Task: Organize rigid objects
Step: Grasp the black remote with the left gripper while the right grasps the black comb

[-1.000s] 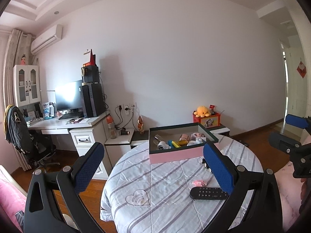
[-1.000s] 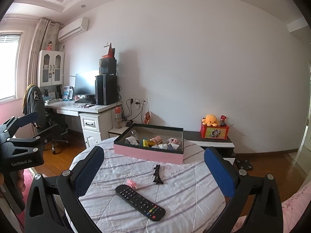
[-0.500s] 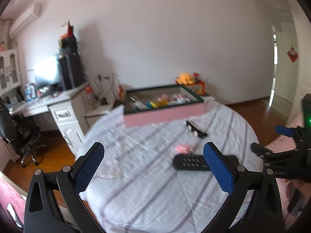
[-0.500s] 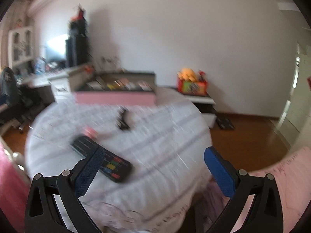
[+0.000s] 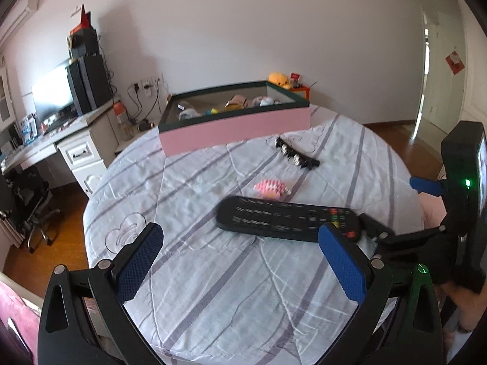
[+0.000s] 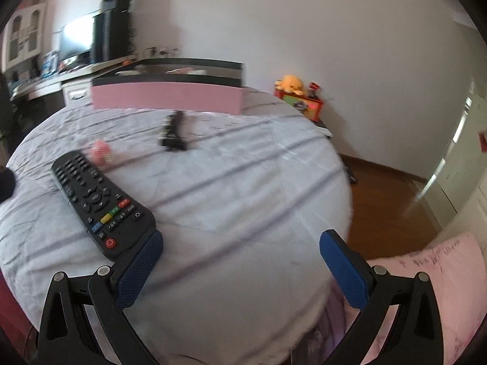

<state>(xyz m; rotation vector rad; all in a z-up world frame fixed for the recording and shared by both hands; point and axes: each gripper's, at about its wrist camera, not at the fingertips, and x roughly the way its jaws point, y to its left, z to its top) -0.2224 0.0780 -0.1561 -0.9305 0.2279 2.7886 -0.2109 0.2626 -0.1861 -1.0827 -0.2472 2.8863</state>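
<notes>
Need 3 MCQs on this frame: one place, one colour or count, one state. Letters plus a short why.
1. The remote lies:
A in the box
B on the cloth, outside the box
C on the floor
2. The near wall of the box is:
A pink
B yellow
C white
3. The left gripper is:
A shut on the remote
B shut, empty
C open, empty

B: it rests on the striped tablecloth, nearer than the box.
A: the wall is pink under a dark rim.
C: its blue pads stand wide apart with nothing between them.

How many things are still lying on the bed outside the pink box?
3. The black remote lies nearest, the little pink toy sits just behind it, and the black clip lies closer to the pink box. Something could be hiding behind the box.
</notes>
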